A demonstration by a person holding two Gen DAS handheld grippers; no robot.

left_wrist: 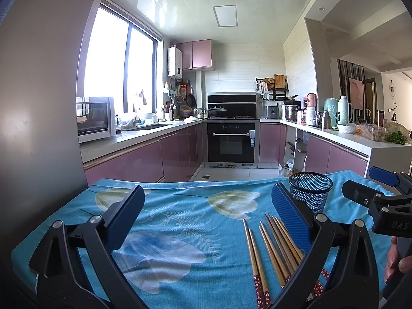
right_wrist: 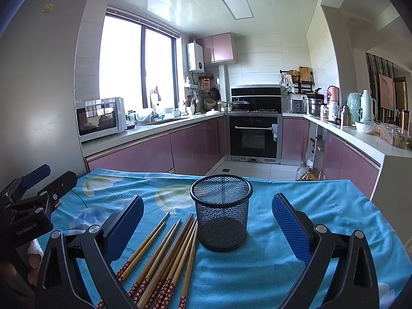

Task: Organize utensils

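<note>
Several wooden chopsticks (right_wrist: 164, 257) with red patterned ends lie on the blue flowered cloth (right_wrist: 270, 270), just left of a black mesh cup (right_wrist: 221, 213) that stands upright and empty. In the left wrist view the chopsticks (left_wrist: 273, 249) lie near my left gripper's right finger, with the mesh cup (left_wrist: 310, 190) behind it. My left gripper (left_wrist: 206, 219) is open and empty above the cloth. My right gripper (right_wrist: 208, 221) is open and empty, its fingers either side of the cup and chopsticks.
The table's far edge (right_wrist: 180, 173) drops to the kitchen floor. Beyond it are pink cabinets, an oven (right_wrist: 253, 136) and cluttered counters. A grey fridge (right_wrist: 38, 90) stands at the left. The right gripper also shows in the left wrist view (left_wrist: 373, 193).
</note>
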